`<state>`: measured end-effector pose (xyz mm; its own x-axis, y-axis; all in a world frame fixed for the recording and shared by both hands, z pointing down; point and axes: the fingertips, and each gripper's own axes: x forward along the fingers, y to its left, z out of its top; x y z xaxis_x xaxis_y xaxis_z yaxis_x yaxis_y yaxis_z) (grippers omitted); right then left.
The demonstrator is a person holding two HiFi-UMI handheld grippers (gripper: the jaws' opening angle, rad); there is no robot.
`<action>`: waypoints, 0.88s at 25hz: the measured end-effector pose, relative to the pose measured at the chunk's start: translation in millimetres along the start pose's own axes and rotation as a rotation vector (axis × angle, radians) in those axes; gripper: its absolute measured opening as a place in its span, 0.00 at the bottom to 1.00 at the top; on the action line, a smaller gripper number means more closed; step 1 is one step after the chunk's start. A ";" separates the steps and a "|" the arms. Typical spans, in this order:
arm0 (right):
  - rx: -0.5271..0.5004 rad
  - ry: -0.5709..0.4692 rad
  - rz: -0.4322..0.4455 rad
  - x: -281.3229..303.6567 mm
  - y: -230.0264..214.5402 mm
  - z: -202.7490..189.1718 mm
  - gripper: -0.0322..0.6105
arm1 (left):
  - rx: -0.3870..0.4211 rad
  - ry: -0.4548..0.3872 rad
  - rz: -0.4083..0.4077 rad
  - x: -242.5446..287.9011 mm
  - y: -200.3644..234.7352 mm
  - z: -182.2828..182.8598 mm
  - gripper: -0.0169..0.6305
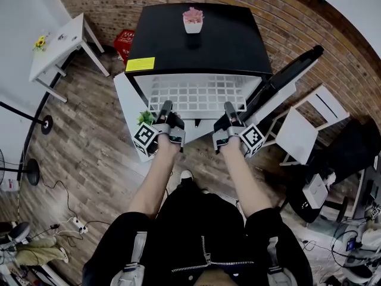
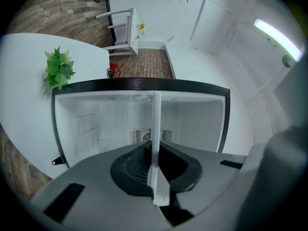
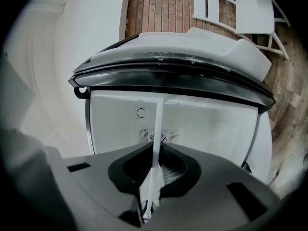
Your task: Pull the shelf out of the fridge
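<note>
- Shelf (image 1: 196,94): white wire grid, lying flat in the fridge mouth, centre of the head view. Its long axis runs left to right across the opening, and its front edge faces the person.
- The back part of the shelf sits under the black fridge (image 1: 202,40) top; the front rows of the grid show in front of it.
- Left gripper (image 1: 165,107): clenched on the front edge of the shelf, towards its left end. In its own view the shelf shows edge-on as a thin white line pinched between the dark pads.
- Right gripper (image 1: 230,108): clamped on the same front edge towards the right end. Its own view shows the same thin white line nipped between the pads.
- Both gripper views look into the bare white fridge cavity, with a round fan vent (image 3: 168,137) on the back wall.
- Fridge door (image 1: 286,79) is swung open, angled off to the upper right.
- A pink flower pot (image 1: 193,19) stands on the fridge top, and a yellow sticker (image 1: 140,64) sits at its front left corner.
- A small green plant (image 1: 144,117) sits on a white surface just left of the fridge.
- Floor (image 1: 89,142): wood planks, with cables (image 1: 65,219) trailing at the lower left.
- Room: brick wall (image 1: 297,16) behind, red crate (image 1: 123,43) beside the fridge, white side table (image 1: 59,43) at the upper left, white chair (image 1: 303,127) at the right.
</note>
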<state>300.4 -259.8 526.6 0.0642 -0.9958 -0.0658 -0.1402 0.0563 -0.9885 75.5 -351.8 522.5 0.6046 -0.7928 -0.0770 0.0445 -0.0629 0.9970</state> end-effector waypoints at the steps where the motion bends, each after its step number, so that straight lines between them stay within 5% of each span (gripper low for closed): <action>1: 0.001 0.000 0.003 -1.4 0.6 -0.5 0.10 | 0.000 0.000 0.001 -1.7 -0.1 -0.6 0.08; 22: 0.018 -0.002 -0.009 -23.4 2.4 -6.4 0.10 | -0.015 0.005 0.009 -23.6 -1.5 -7.5 0.08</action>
<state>292.3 -236.8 526.6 0.0676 -0.9961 -0.0576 -0.1220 0.0490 -0.9913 67.1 -328.5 522.8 0.6088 -0.7904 -0.0678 0.0509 -0.0464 0.9976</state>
